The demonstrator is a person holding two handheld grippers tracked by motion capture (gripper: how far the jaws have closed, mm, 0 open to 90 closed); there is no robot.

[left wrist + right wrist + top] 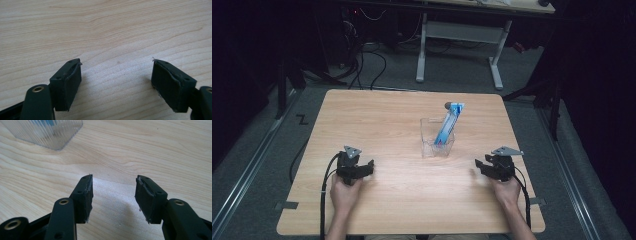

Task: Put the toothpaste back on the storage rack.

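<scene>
High view, ribbed clear box (437,142) on woodgrain table (387,120), both tongs (373,165) (477,165) open, empty.

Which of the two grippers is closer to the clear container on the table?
The right gripper: its own view shows the ribbed clear container just ahead, with the blue package standing inside. The left gripper faces bare table.

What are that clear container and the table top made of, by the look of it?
Clear container: looks like transparent plastic with a ribbed, glossy wall; the fine vertical ridges show in the right gripper view, and the blue package standing inside is visible through it. It could be acrylic. Table top: pale wood-grain surface, matte; probably laminate rather than solid wood, though the pictures leave that open.
</scene>
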